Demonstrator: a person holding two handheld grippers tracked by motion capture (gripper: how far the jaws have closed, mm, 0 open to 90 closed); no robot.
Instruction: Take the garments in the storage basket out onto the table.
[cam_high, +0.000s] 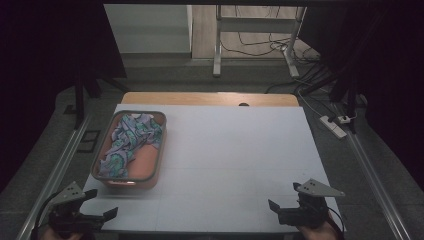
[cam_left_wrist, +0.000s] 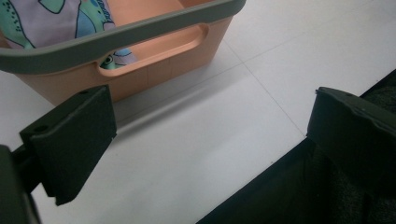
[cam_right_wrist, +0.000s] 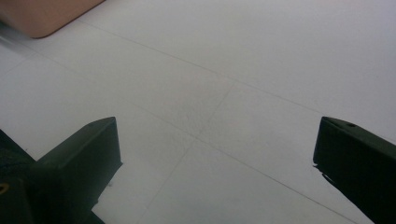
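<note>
An orange basket with a grey rim (cam_high: 107, 177) stands on the left of the white table (cam_high: 235, 155). Crumpled patterned cloth in lilac, green and blue (cam_high: 129, 141) lies inside it. My left gripper (cam_high: 97, 206) hovers at the table's front left corner, just short of the basket, jaws wide apart and empty. In the left gripper view the basket's near wall with its handle slot (cam_left_wrist: 154, 51) and a bit of the cloth (cam_left_wrist: 51, 18) sit ahead of my left gripper (cam_left_wrist: 210, 126). My right gripper (cam_high: 285, 200) rests at the front right, open and empty over bare tabletop (cam_right_wrist: 219, 93).
The table's front edge runs right under both grippers. Metal rails flank the table at left (cam_high: 55, 170) and right (cam_high: 375, 175). A power strip (cam_high: 334, 125) and cables lie on the floor to the right. A corner of the basket (cam_right_wrist: 42, 16) appears in the right gripper view.
</note>
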